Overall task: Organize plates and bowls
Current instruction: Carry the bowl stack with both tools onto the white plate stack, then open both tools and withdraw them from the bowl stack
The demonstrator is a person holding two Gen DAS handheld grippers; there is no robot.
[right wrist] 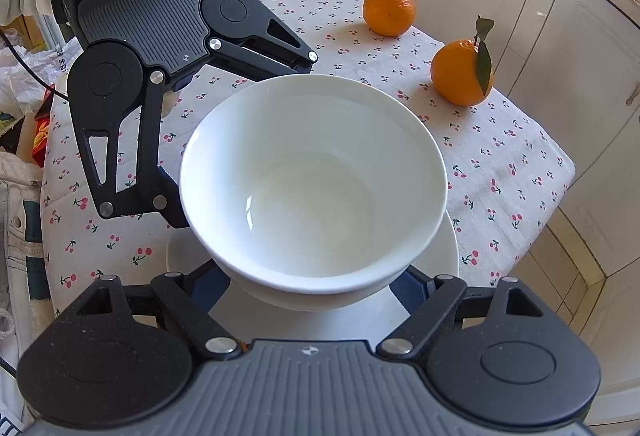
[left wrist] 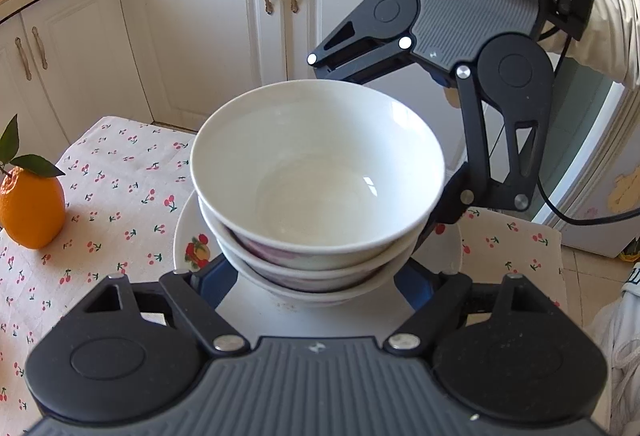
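Observation:
A stack of three white bowls (left wrist: 316,171) sits on a white plate with a fruit print (left wrist: 192,248) on the cherry-print tablecloth. The stack also shows in the right wrist view (right wrist: 312,179), on the plate (right wrist: 440,256). My left gripper (left wrist: 316,276) straddles the foot of the stack on the near side, its blue pads spread wide at either side. My right gripper (right wrist: 312,284) does the same from the opposite side. Each gripper shows in the other's view, the right gripper (left wrist: 440,75) and the left gripper (right wrist: 168,75), with fingers either side of the stack. Fingertips are hidden behind the bowls.
One orange with leaves (left wrist: 30,207) stands to the left on the table. In the right wrist view two oranges (right wrist: 460,71) (right wrist: 388,7) stand beyond the bowls. White cabinets (left wrist: 200,35) lie behind; the table edge (right wrist: 552,203) drops off at right.

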